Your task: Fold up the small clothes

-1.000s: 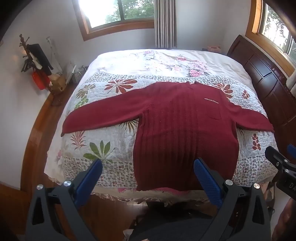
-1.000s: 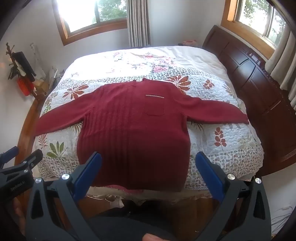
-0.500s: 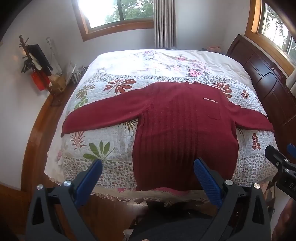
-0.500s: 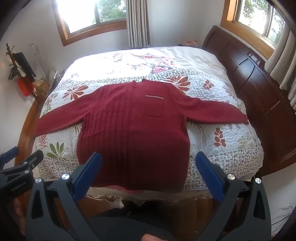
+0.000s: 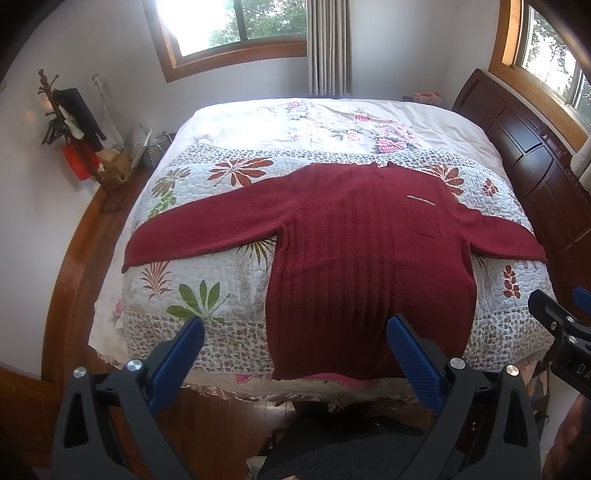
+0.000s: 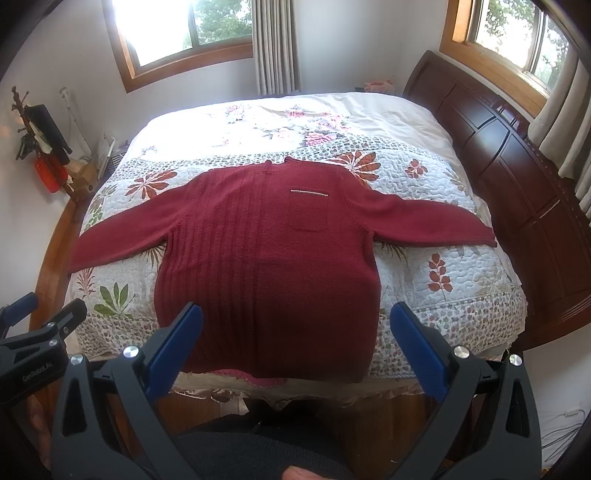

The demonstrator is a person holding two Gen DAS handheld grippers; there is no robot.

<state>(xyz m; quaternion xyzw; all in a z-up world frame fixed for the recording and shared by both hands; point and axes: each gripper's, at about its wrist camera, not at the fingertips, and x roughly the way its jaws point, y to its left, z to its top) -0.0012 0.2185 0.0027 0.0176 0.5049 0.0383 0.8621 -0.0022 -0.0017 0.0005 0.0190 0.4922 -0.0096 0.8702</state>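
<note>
Nothing has moved since a second ago: my two grippers hang in the same spots and the sweater lies just as it did. The bed (image 6: 458,280) is the biggest thing I see, with a flowery quilt on top and a dark wood headboard (image 6: 517,155) on the right side. The red sweater (image 6: 266,266) lies flat on the quilt, front side up, with both sleeves stretched out to the sides. Its bottom edge hangs a little over the near edge of the bed, and a bit of pink cloth peeks out under it. The neck points to the far window (image 5: 229,26). A small pocket (image 6: 309,210) with a pale strip on top sits on the chest. My left gripper (image 5: 295,354) is held in the air in front of the bed, near the bottom left corner of the sweater, and its blue fingers (image 5: 177,363) are spread wide with nothing between them. My right gripper (image 6: 297,341) is held near the bottom edge of the sweater too, wide apart and holding nothing. Neither one touches the sweater. A stand (image 5: 70,122) with dark and red things on it is by the left wall.
</note>
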